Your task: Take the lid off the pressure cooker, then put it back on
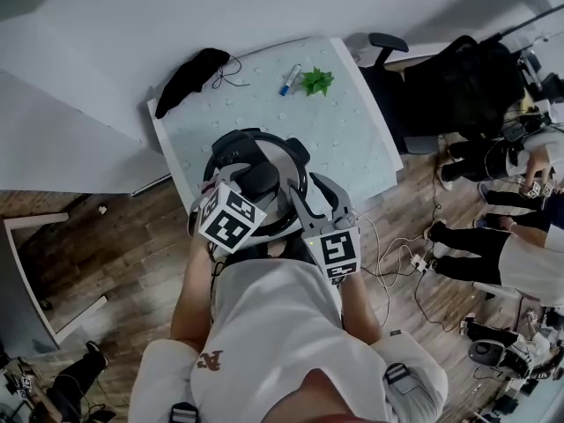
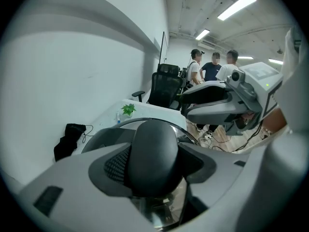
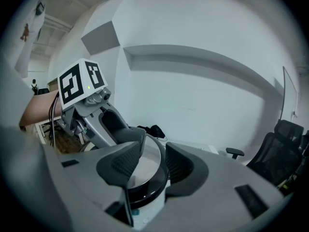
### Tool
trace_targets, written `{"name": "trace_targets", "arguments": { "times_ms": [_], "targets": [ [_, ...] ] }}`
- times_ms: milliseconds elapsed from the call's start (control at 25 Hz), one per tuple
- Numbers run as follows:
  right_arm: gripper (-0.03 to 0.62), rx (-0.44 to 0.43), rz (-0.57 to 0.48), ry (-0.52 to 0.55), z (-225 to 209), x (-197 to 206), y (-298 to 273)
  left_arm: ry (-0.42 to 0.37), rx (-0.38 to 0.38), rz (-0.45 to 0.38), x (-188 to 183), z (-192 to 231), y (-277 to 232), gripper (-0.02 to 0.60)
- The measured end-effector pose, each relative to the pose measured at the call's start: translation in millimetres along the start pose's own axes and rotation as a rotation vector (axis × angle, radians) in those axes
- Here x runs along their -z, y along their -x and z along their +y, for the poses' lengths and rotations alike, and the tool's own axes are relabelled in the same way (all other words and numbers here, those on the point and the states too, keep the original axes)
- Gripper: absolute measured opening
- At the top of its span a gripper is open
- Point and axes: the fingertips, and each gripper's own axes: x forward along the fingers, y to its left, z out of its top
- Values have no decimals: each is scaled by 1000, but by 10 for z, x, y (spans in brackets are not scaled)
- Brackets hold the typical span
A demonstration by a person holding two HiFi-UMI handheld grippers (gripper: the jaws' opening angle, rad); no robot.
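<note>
The pressure cooker (image 1: 231, 152) stands at the near edge of the table (image 1: 352, 139), with its steel lid (image 1: 284, 161) on it. My left gripper (image 1: 254, 181) is shut on the lid's black knob (image 1: 262, 176). In the left gripper view the knob (image 2: 154, 146) fills the space between the pads of that gripper (image 2: 153, 173). My right gripper (image 1: 303, 186) sits at the lid's right rim. In the right gripper view this gripper (image 3: 149, 166) has a clear gap between its pads. The lid (image 3: 145, 164) shows through that gap, above the white cooker body (image 3: 145, 211).
A black cloth with a cable (image 1: 189, 77), a blue pen (image 1: 290, 79) and a small green plant (image 1: 315, 81) lie on the far half of the table. An office chair (image 1: 388, 47) stands at its right corner. People (image 1: 493, 236) and floor cables (image 1: 397, 254) are to the right.
</note>
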Motion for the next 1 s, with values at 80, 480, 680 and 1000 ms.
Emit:
{"name": "trace_targets", "arguments": {
  "times_ms": [80, 480, 680, 1000],
  "targets": [
    [170, 0, 0, 0, 40, -3, -5, 3, -29, -25, -6, 13, -3, 285],
    [170, -35, 0, 22, 137, 19, 80, 55, -202, -257, -127, 46, 165, 324],
    [170, -68, -39, 34, 109, -41, 149, 109, -338, -420, -248, 54, 500, 319],
    [170, -139, -97, 66, 112, -70, 322, 156, -583, -469, -115, -134, 965, 301]
  ]
}}
